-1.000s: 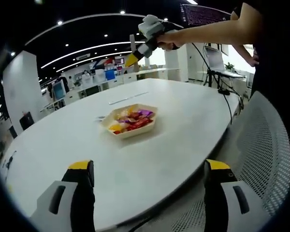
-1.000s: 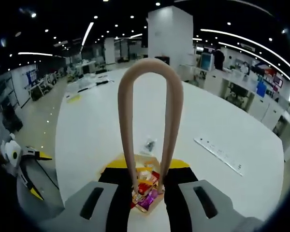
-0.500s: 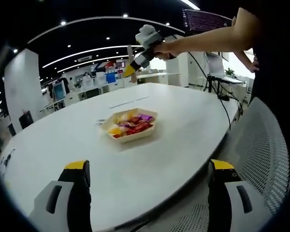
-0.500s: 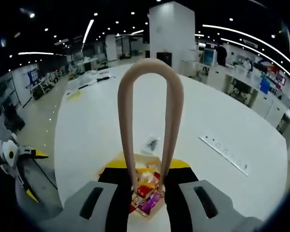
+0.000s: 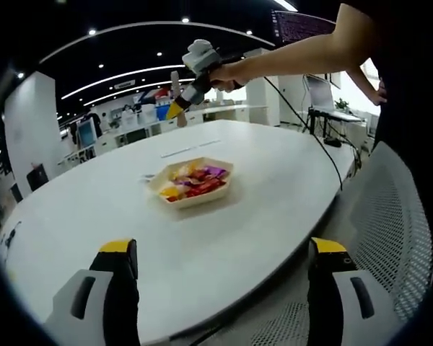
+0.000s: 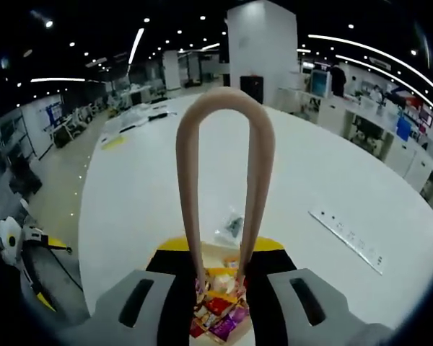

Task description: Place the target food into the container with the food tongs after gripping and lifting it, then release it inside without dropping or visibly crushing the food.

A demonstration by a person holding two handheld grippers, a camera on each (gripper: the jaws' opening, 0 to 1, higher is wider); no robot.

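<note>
Your left gripper (image 5: 220,270) sits low by the near edge of the table, and its two jaws stand wide apart with nothing between them. Your right gripper (image 6: 221,277) is squeezed tight on the food tongs (image 6: 222,180), whose bent top stands up between its jaws. In the left gripper view your bare right arm (image 5: 303,47) reaches out straight, and your hand (image 5: 227,71) holds that gripper high over the table's far side, pointing down.

Bright ceiling lights, fisheye-warped edges
</note>
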